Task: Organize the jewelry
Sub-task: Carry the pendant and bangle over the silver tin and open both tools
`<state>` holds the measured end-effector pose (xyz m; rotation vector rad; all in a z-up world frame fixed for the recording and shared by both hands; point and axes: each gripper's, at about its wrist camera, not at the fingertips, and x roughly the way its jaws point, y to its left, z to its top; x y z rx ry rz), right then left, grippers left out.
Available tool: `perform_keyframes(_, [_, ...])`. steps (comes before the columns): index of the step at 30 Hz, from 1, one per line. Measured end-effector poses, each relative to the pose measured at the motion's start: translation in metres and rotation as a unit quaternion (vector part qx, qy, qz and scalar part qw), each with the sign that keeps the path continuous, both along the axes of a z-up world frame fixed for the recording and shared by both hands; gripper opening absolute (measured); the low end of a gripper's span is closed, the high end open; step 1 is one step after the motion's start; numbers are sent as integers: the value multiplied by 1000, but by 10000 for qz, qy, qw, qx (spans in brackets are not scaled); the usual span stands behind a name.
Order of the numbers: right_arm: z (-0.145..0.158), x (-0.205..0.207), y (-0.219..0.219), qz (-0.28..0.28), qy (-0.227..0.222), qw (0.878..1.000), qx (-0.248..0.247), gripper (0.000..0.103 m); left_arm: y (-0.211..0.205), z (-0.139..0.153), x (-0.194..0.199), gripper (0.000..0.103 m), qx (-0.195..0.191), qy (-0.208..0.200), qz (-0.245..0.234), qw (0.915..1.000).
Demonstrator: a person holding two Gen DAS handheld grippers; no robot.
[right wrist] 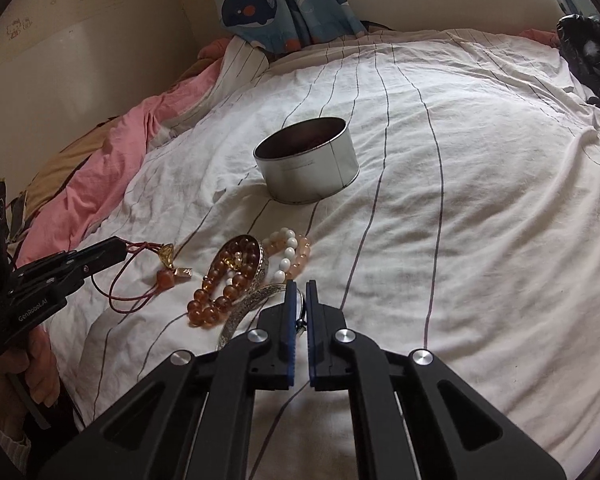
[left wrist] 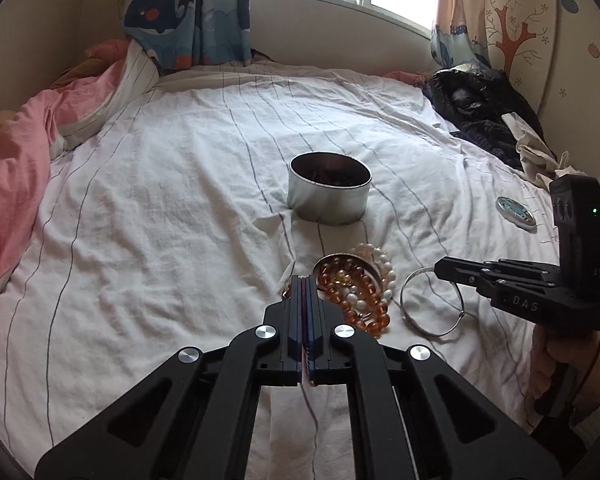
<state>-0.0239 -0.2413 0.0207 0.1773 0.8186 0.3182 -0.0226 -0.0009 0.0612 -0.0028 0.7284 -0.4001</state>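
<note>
My left gripper [left wrist: 305,280] [right wrist: 118,249] is shut on a red cord necklace [right wrist: 126,280]. Its gold pendant [right wrist: 167,256] rests on the sheet, and the cord trails under the jaws in the left wrist view. My right gripper [right wrist: 300,294] [left wrist: 438,270] is shut on the rim of a silver bangle [left wrist: 432,332] [right wrist: 240,316] lying on the bed. Between the two grippers lies a heap of amber bead bracelets [left wrist: 360,304] [right wrist: 216,292] and a pearl bracelet [left wrist: 382,266] [right wrist: 287,258]. An open round metal tin [left wrist: 328,200] [right wrist: 308,168] stands farther back.
The white striped sheet [left wrist: 160,200] covers the bed. A pink quilt [left wrist: 16,168] is bunched at the left and dark clothes [left wrist: 472,104] lie at the far right. A small round silver-blue object [left wrist: 516,210] lies near the right edge. A hand [left wrist: 556,364] holds each gripper's handle.
</note>
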Motion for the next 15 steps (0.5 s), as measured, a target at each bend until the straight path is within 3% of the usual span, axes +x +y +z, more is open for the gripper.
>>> perform_keyframes(2, [4, -1, -2, -34, -77, 9999, 66, 0, -6, 8, 2, 2, 2, -61, -83, 9999])
perform_keyframes(11, [9, 1, -11, -126, -116, 9998, 133, 0, -15, 18, 12, 2, -11, -119, -158, 9998])
perform_keyframes(15, [2, 2, -2, 205, 226, 9995, 60, 1, -15, 21, 15, 2, -8, -123, -166, 9998])
